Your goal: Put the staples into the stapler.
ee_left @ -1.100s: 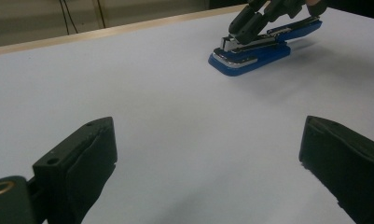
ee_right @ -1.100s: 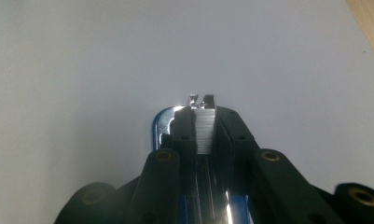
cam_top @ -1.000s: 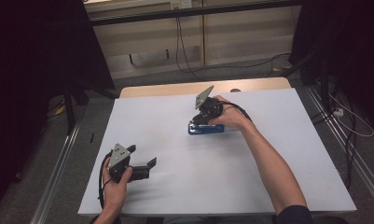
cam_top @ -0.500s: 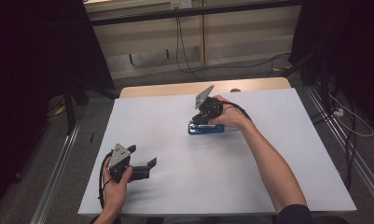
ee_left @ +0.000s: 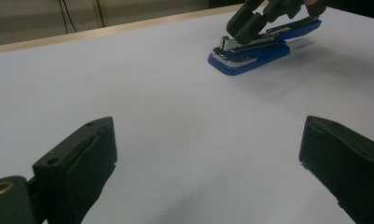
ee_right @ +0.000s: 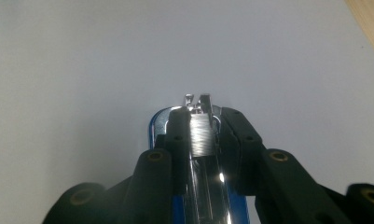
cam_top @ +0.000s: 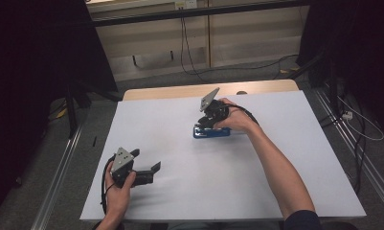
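My right gripper (cam_top: 209,120) straddles the blue stapler (cam_top: 211,132) on the white surface (cam_top: 276,191); its narrow jaws have just been opening, with the stapler's metal top between them. The surface's far wooden edge (cam_top: 180,91) lies just beyond this gripper. My right forearm stretches forward. My left gripper (cam_top: 149,171) rests wide open near the front-left edge, with bare surface between it and the stapler.

The right gripper (cam_top: 209,120) covers much of the stapler (cam_top: 211,132) in the high view. In the right gripper view the stapler's (ee_right: 201,140) rear is cut off below.
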